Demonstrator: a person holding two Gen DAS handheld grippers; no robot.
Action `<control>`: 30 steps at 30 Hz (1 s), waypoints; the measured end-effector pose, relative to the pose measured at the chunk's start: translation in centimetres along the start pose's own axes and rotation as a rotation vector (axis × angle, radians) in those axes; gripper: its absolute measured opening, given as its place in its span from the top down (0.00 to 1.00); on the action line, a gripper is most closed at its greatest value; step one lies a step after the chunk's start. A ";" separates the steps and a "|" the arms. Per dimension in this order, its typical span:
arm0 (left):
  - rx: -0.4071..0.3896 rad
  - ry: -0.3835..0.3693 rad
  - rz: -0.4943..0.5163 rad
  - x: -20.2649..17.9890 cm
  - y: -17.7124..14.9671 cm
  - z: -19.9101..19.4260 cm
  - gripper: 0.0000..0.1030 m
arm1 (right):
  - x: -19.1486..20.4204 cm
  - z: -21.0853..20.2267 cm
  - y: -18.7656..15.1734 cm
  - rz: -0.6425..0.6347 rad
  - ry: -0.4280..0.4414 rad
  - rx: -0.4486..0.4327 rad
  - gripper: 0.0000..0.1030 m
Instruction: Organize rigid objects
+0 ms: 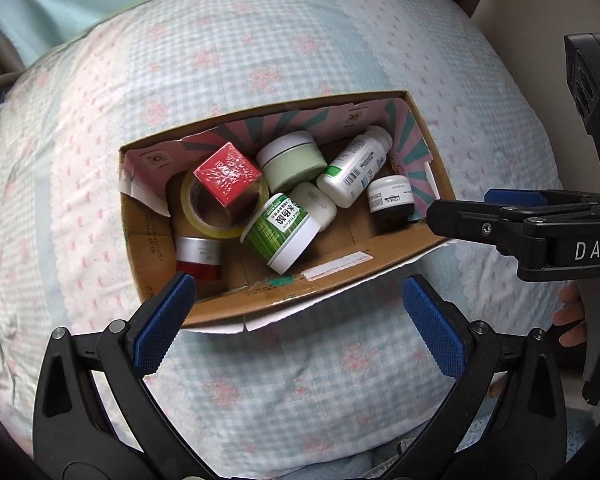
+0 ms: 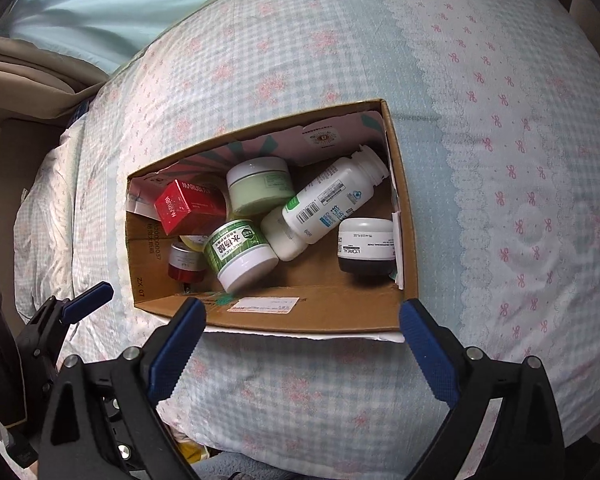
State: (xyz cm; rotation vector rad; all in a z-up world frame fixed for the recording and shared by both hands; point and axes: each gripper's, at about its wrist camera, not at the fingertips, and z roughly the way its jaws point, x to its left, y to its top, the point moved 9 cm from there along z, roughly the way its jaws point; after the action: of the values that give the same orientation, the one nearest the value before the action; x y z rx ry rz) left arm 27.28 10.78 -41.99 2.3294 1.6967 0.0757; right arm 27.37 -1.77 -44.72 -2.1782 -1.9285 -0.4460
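Looks like we're at the pause between picks here, or maybe near the end; both tools are empty and hanging just short of the cardboard box (image 1: 352,284) that sits on the bed (image 1: 260,60). The left hand-held gripper (image 1: 296,320) is spread wide with nothing between its pads, and the right hand-held gripper (image 2: 300,344) is the same, jaws apart, nothing held; in the left view it pokes in from the side near the box's right end.

Everything rigid seems to be in the box already, in a jumble; red carton (image 1: 226,178) resting on a roll of clear tape (image 1: 204,224), pale green jar (image 1: 292,162) at the back, green-labelled tub (image 1: 278,232) tipped on its side, a white bottle (image 1: 352,170) leaning across a smaller white bottle (image 1: 318,204), a dark jar with a white label (image 1: 390,200) at the right end, and a small red jar with a silver lid (image 1: 198,258) in the near left corner.

My guess is the next move is either tidying the leaning ones upright or reaching for something outside the frame; I can't see any loose items on the bedspread.
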 end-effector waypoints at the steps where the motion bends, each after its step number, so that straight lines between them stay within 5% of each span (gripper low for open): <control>1: -0.015 0.000 -0.003 -0.1 -0.1 -0.7 0.00 | 0.3 -0.5 -0.2 -0.003 -0.002 -0.010 0.06; 13: -0.207 -0.001 -0.056 1.0 -2.6 -12.0 0.00 | 3.1 -9.0 -4.9 -0.058 -0.072 -0.152 0.06; 30: -0.684 0.093 -0.085 -4.0 -2.8 -33.4 0.00 | 5.6 -31.2 -8.9 -0.187 -0.278 -0.621 0.06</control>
State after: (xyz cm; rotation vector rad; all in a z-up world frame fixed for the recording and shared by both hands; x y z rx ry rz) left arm 16.97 13.67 -9.94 1.7611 1.4899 0.6467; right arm 16.29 -6.08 -14.05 -2.5346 -2.4041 -0.9241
